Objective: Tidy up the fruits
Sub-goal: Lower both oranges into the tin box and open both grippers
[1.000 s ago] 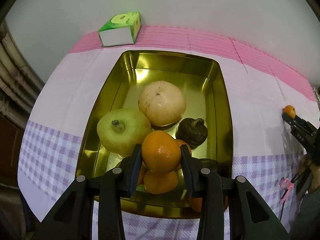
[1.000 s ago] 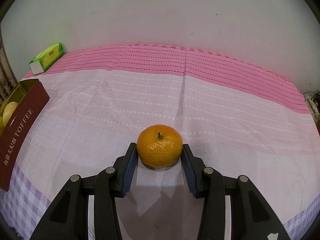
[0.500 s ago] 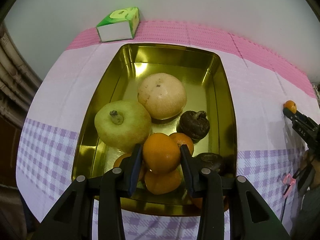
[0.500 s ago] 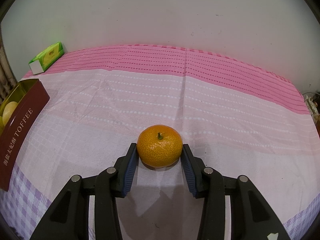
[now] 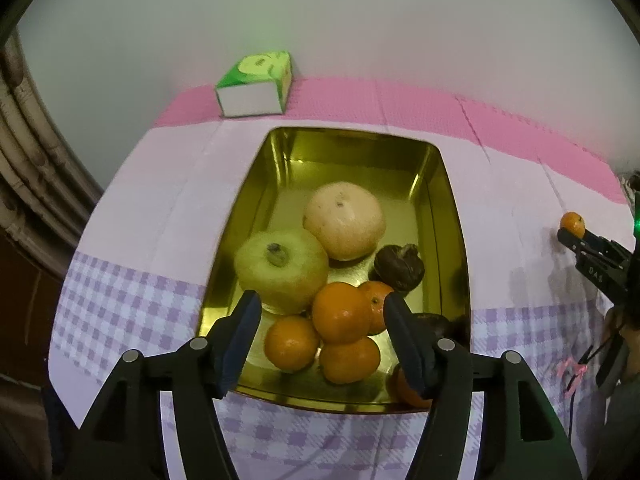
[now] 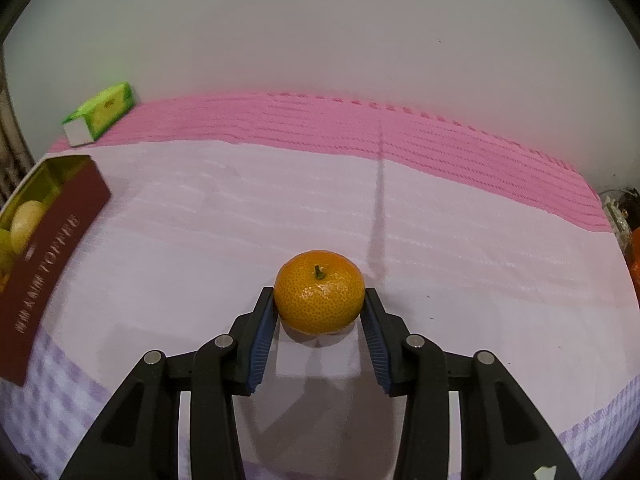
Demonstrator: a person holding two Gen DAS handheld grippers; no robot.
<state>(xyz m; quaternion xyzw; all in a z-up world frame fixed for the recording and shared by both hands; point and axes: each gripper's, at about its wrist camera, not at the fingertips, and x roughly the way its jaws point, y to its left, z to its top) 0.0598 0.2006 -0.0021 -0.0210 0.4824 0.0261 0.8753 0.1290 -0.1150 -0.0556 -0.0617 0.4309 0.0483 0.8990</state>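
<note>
The left gripper (image 5: 322,320) has just been opening, dropping its orange (image 5: 341,312) on the tin's (image 5: 456,240) pile. The right gripper (image 6: 319,312) clamps the mandarin (image 6: 319,298) on the table (image 6: 240,220); next it must carry it left to the tin.

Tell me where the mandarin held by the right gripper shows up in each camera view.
Left wrist view: the mandarin is tiny at the far right edge, beside the gold tin.
Right wrist view: the mandarin is centre, pinched in the right gripper.
Shared landmark: the green box by the wall.
</note>
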